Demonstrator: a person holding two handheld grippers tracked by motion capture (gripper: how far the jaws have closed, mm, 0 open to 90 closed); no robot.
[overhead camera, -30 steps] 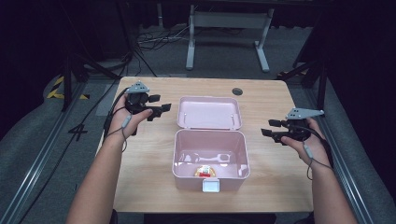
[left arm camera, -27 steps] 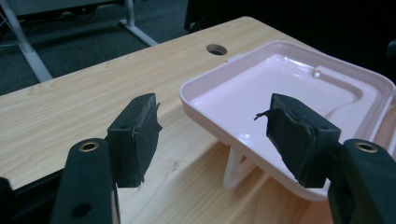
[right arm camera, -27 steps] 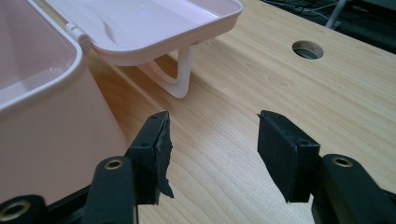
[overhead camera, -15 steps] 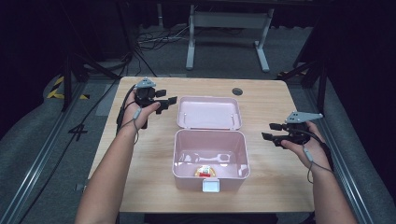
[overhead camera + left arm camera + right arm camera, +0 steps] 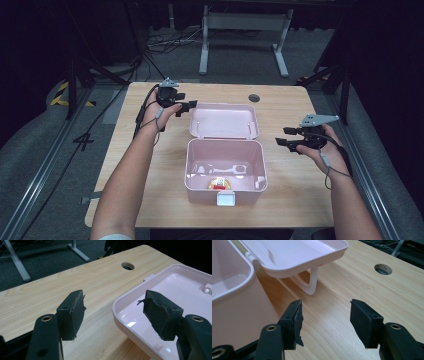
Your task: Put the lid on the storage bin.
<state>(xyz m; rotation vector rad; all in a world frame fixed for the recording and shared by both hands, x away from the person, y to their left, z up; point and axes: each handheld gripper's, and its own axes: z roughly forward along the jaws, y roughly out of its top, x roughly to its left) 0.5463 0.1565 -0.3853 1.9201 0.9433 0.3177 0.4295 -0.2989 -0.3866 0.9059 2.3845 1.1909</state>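
The pink box (image 5: 225,170) lies open, something small inside; the spread left gripper (image 5: 186,106) straddles the lid (image 5: 224,121) corner, probably about to close it, while the right gripper (image 5: 283,136) waits spread and empty

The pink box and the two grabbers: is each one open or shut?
pink box: open, with small things lying inside.
lid: swung back flat behind the box, inside facing up.
left gripper: open, holding nothing, at the lid's left corner.
right gripper: open, holding nothing, right of the box.
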